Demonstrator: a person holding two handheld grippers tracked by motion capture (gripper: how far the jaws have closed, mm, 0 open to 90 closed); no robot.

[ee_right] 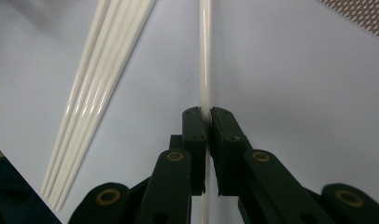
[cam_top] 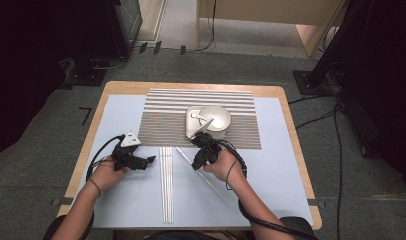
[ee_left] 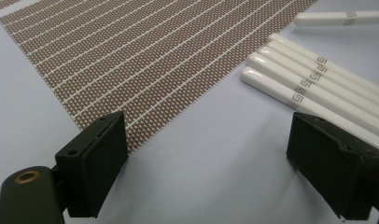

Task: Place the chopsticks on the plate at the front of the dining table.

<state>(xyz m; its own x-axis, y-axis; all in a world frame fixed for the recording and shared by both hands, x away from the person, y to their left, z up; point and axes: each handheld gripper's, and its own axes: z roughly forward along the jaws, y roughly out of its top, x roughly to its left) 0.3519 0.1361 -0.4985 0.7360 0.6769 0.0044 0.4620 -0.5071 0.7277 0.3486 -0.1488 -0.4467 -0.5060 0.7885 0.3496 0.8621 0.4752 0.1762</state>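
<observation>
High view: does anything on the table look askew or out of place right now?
One white chopstick lies diagonally, apart from the bundle of chopsticks that sits straight and parallel. It is askew because the right tool is shut on it. The bowl and spoon sit on their tray on the striped mat; nothing spilled.

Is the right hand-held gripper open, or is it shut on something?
Shut. In the right gripper view, the right hand-held gripper has its jaws pressed together on a single white chopstick, apart from the bundle of chopsticks on the table.
</observation>
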